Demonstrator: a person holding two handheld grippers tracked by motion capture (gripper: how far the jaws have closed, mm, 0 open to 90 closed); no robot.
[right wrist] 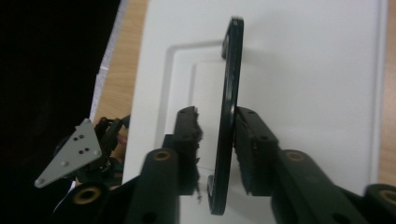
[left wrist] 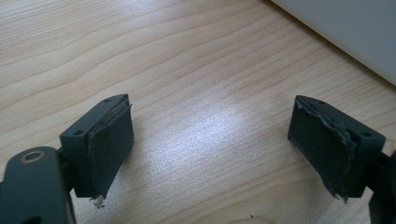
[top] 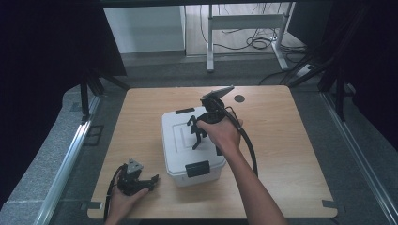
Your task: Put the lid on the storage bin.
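Observation:
A white lidded storage box [top: 180, 145] with black latches [top: 197, 168] stands mid-table. Its thin black lid handle [right wrist: 227, 93] is raised on edge above the lid [right wrist: 303, 70]. My right gripper [top: 197, 138] reaches down over the lid and is shut on that handle, which stands between its two pads [right wrist: 252, 149]. My left gripper [top: 151, 182] lies low on the wooden table [top: 281, 140] at the front left, a short way from the box's near-left corner. Its jaws are open [left wrist: 210, 140] with bare wood between them. A white box wall [left wrist: 355, 32] crosses that view's top right corner.
A small black disc [top: 239, 98] sits in the tabletop behind the box. The right gripper's cable [top: 251, 150] loops over the table right of the box. The left gripper's grey plate [right wrist: 70, 156] shows beyond the box's edge. A desk frame and floor cables [top: 253, 42] lie beyond the table.

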